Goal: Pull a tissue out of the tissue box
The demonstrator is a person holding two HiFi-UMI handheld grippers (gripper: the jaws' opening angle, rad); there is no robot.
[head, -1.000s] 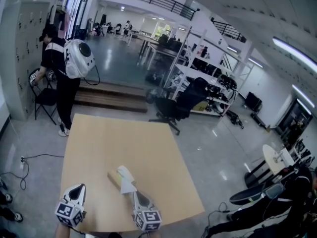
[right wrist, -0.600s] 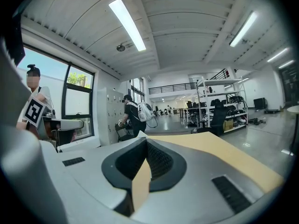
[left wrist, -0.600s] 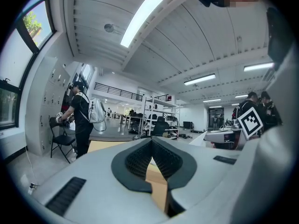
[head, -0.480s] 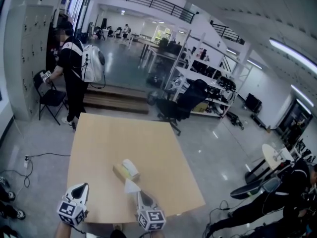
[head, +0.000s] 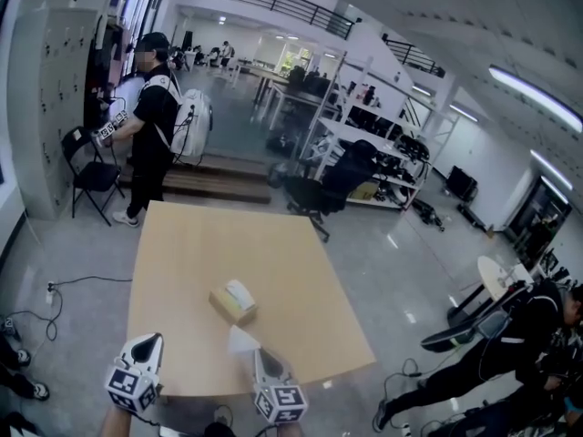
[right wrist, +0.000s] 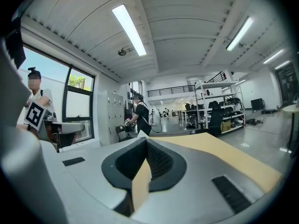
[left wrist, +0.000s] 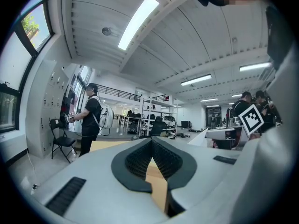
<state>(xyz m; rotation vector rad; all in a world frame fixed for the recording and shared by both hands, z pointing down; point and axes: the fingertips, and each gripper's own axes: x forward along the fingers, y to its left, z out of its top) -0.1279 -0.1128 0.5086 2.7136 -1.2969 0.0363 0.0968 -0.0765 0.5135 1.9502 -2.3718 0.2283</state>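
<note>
Two hand-held grippers sit at the near edge of the pale wooden square table (head: 200,244) in my head view. The left grey two-jaw gripper (head: 152,342) is off to the left, and the right grey two-jaw gripper (head: 258,353) is nearer the middle.

Through the right gripper view I see its jaws pressed together, pinching a thin white paper tissue (head: 241,340). A small white corner of it pokes up past the fingertips. From above, the sheet stands as a little crumpled peak just ahead of the tool, over the tabletop and clear of the box.

One small tan cardboard tissue box (head: 230,304) lies flat on the table just beyond that tissue, about midway across and turned at a slant to the table edges. Its top opening holds another white sheet (head: 239,289), which sticks up out of the slot. I can't see further down into the box from here.

My left gripper view shows its ribbed dark pads (left wrist: 140,160) meeting at the tips, closed with nothing between them. It points level across the table, well to the left of the box.
</note>
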